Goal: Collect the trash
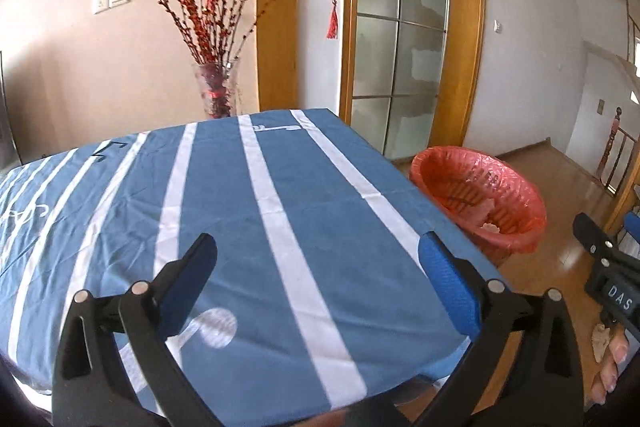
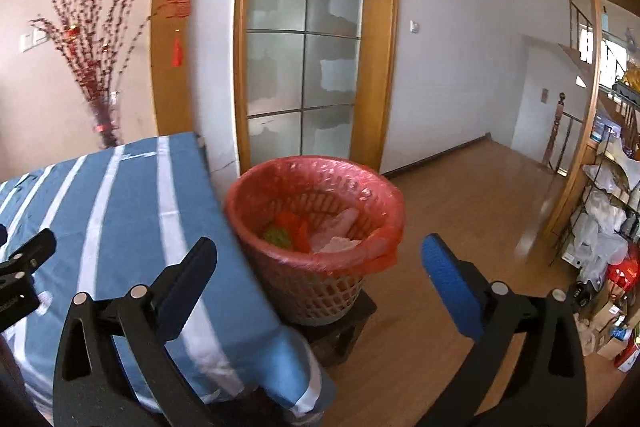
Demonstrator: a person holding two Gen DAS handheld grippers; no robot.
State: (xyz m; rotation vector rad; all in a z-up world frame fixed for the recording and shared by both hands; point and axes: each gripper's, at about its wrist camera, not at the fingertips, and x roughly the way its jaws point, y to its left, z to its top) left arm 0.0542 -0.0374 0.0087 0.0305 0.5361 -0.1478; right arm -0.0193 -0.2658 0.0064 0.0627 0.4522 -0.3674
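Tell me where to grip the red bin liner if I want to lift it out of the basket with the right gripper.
Probably the bunched fold of the red bin liner hanging over the near rim of the basket. Come in from the floor side with the right gripper, open now; the table crowds the other side.

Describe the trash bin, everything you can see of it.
The bin is a round, reddish lattice basket, plastic by its look, lined with a translucent red bag folded over the rim. It stands upright on a dark stand beside the table. Inside lie pale, orange and green scraps.
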